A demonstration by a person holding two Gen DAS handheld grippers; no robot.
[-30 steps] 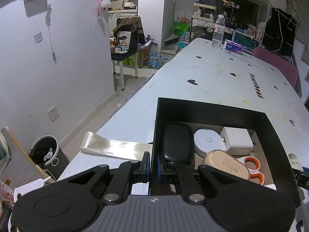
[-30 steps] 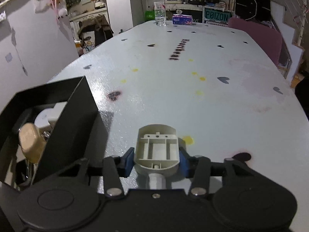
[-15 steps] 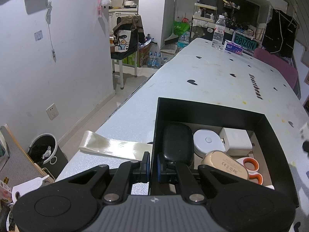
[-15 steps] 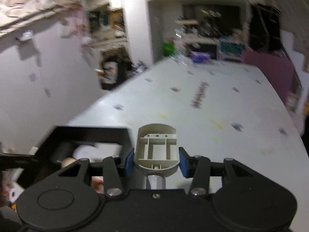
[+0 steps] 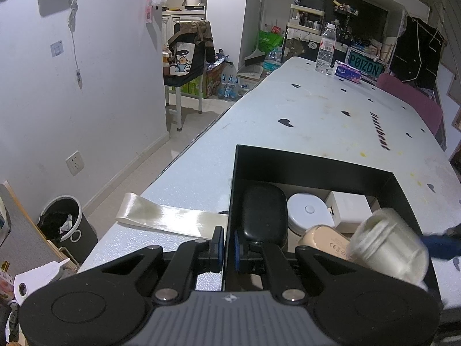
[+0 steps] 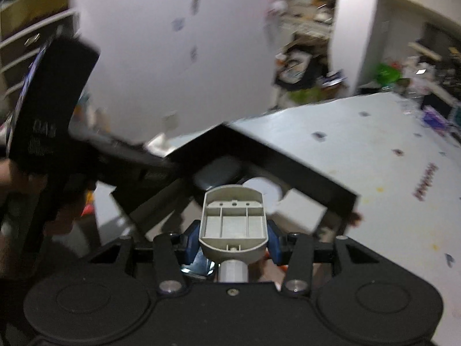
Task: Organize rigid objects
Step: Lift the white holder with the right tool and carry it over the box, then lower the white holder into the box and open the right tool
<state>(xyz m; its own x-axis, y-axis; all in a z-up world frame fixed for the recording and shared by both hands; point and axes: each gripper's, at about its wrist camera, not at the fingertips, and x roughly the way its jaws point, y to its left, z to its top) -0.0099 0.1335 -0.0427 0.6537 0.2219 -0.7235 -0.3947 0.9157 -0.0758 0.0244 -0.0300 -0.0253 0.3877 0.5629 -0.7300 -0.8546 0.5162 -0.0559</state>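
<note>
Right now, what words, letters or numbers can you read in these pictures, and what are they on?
"P0IZON" on the teal sign behind the table's far end.
"CE" and "FC" marks on the beige case in the black box.
Pink tissue pack: brand too small to read.
Dark lettering on the table: too small and slanted to read.
White print on the black handle, right wrist view: blurred.
Water bottle label: unreadable.

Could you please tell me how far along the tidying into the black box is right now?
Largely done: the black box already holds a black case, white round device, white adapter and beige case. In hand: the right gripper carries a grey plastic part above the box, unreleased. The left gripper clamps the box wall.
</note>
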